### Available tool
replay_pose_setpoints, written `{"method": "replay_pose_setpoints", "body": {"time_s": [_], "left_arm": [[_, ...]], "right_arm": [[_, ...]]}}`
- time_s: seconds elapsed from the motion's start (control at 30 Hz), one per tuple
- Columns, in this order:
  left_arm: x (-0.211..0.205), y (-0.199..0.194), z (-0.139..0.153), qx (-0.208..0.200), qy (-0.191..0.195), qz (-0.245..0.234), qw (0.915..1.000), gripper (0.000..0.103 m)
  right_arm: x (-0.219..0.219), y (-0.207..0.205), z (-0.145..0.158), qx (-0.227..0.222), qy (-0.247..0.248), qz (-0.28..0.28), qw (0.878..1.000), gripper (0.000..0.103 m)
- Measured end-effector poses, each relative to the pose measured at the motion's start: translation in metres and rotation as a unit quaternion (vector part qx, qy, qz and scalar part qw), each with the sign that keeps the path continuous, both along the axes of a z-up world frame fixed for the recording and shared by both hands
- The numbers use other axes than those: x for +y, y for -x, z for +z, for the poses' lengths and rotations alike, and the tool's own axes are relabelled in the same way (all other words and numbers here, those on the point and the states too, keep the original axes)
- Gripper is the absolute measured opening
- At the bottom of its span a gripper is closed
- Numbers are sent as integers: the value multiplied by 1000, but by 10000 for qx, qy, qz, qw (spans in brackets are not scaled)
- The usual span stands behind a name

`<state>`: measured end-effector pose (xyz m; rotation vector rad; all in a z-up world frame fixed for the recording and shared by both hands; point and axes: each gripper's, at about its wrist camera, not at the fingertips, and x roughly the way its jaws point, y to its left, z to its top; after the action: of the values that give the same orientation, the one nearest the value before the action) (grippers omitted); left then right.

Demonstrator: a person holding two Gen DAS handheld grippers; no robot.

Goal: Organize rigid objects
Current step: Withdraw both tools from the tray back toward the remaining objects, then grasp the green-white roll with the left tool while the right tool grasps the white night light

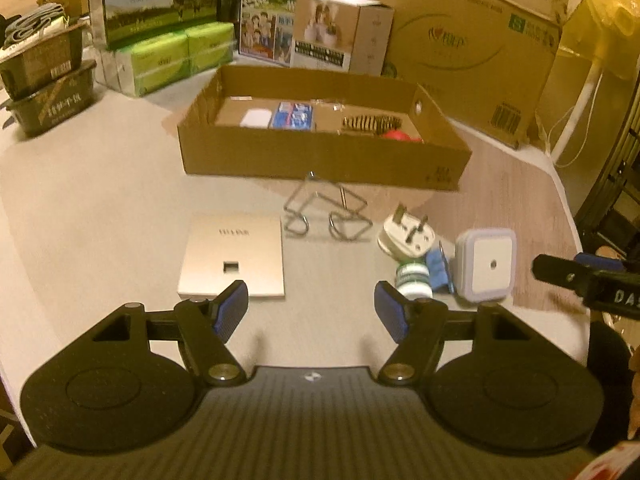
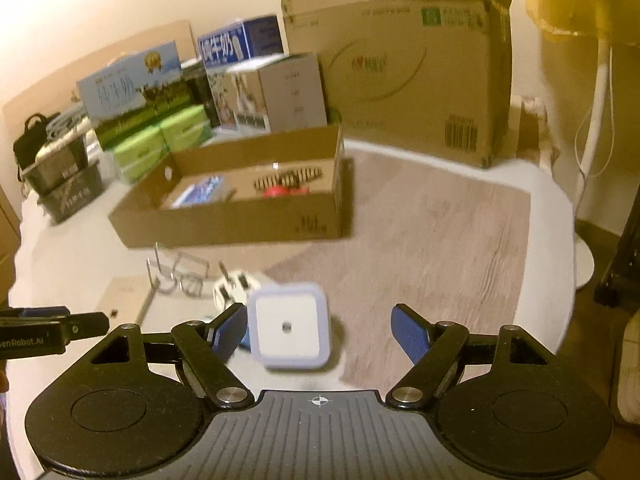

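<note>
Stacked cartons line the wall behind a pale table (image 1: 80,208), where a shallow cardboard tray (image 1: 320,156) sits. The left gripper (image 1: 311,308) gapes empty just beyond a flat beige box (image 1: 234,260). The right gripper (image 2: 320,332) stands wide, a square night light (image 2: 289,326) nearer its left finger, untouched.
</note>
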<state>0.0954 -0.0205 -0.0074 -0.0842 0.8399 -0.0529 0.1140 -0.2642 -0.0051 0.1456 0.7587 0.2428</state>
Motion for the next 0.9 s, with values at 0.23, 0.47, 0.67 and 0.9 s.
{"method": "replay_pose_setpoints", "body": {"time_s": [0.23,0.47,0.67,0.9], "left_arm": [[-4,0,-14,123,7,-30,9999,67],[-8,-6,-18,135,31,-62,9999,67],[-9,-10,-22,138,73,-108,9998,67],[-11,-16,-28,179,93,-141,9997,67]], "right_arm": [[10,-2,-21,85,127,108,9998,79],[16,-9,-28,114,159,152,9997,79],[23,-16,-35,174,158,225,9995,79],[32,-28,-41,210,200,302,9991,79]]}}
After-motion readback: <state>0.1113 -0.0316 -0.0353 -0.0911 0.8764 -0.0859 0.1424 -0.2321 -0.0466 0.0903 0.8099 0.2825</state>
